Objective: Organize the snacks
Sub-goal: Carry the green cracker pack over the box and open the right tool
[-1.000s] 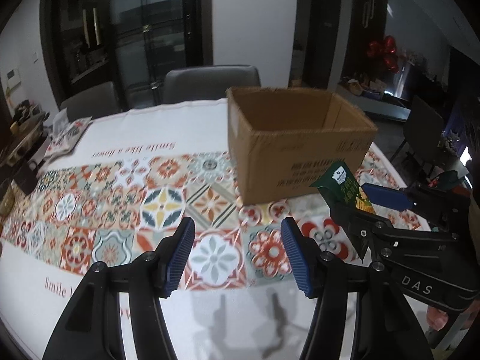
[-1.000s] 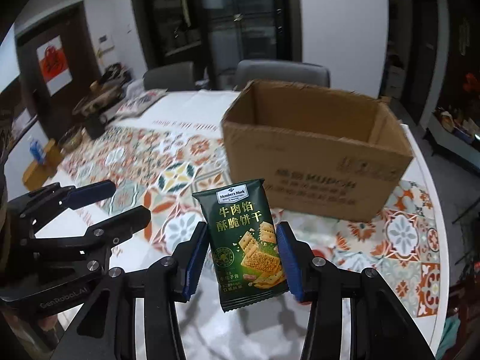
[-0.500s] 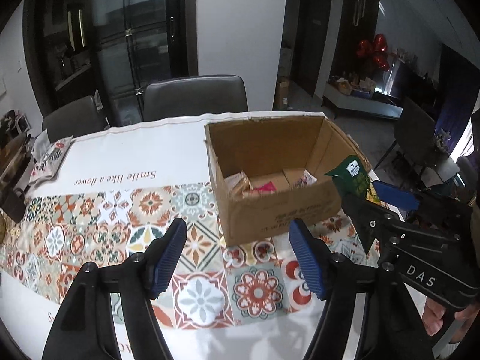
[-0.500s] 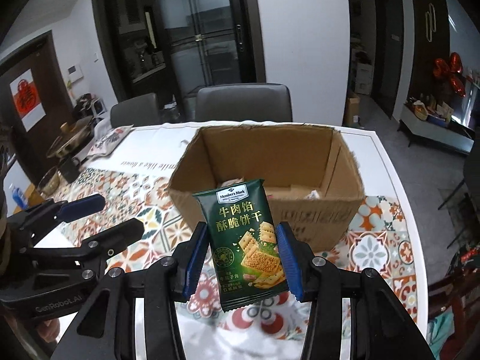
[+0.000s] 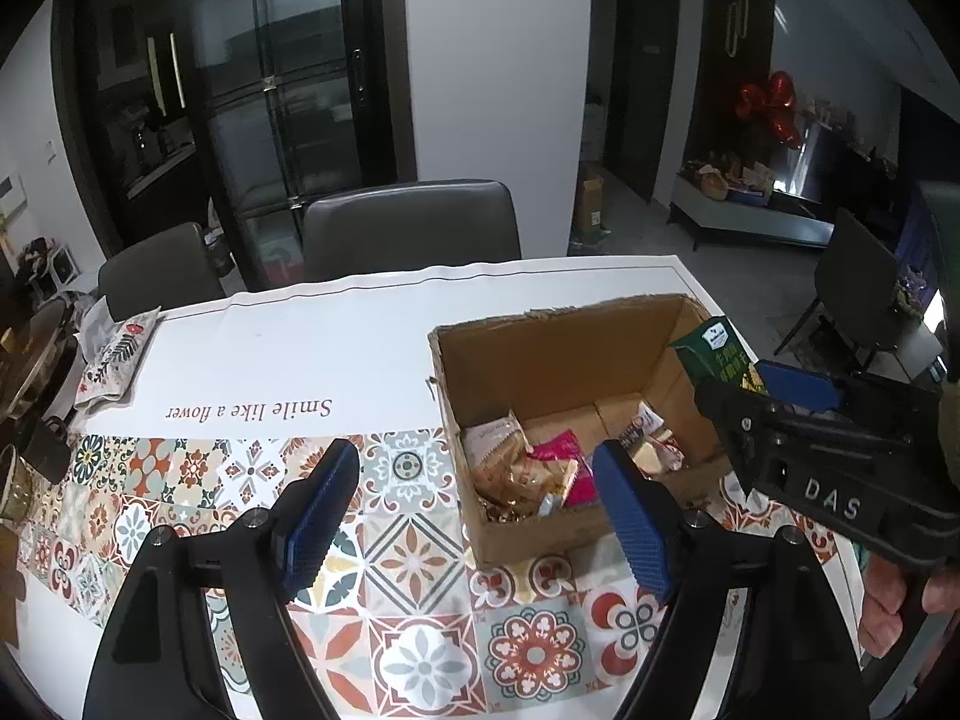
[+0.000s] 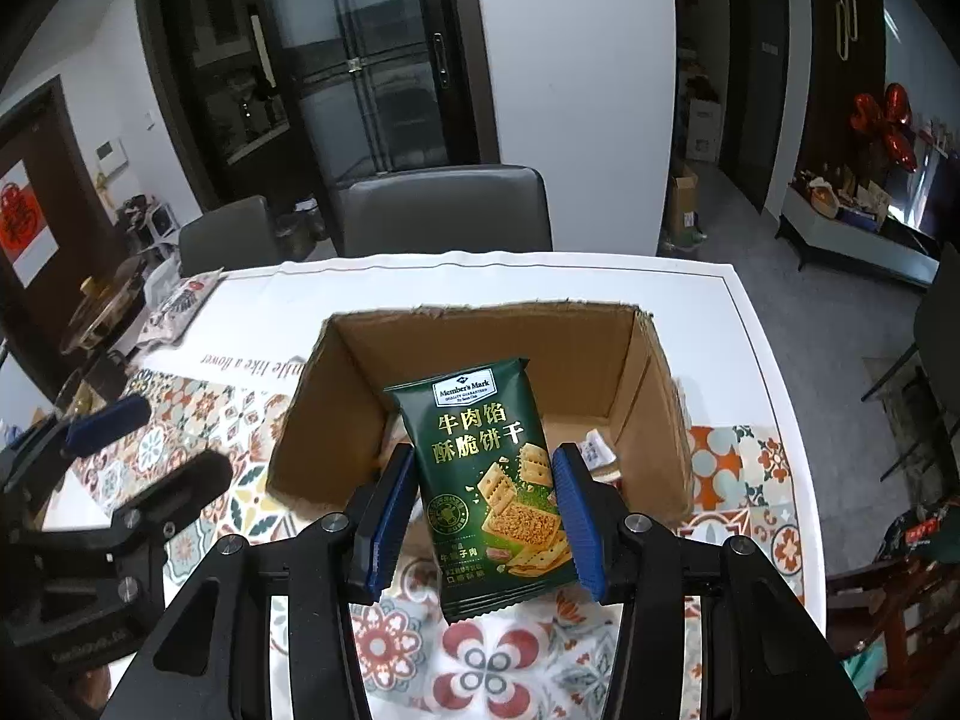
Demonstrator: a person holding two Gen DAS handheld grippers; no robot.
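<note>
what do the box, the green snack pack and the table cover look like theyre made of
Box: plain brown corrugated cardboard, matte, with a ragged torn top edge.
Green snack pack: thin plastic or foil film, slightly glossy, with printed artwork and a crimped, serrated bottom seal.
Table cover: probably wipeable vinyl or oilcloth, though possibly coated fabric; it lies smooth with a faint sheen, printed tile pattern and lettering.

The green cracker packet (image 6: 495, 480) blocks the middle of the cardboard box (image 6: 336, 420) floor in the right wrist view, so only a scrap of white wrapper (image 6: 597, 450) peeks out beside it. From the left wrist, the right gripper (image 5: 774, 381) covers most of that packet and the box's right corner. The hand (image 5: 900, 606) runs off the frame edge. Print on the snacks in the box (image 5: 528, 468) is too small to read.
</note>
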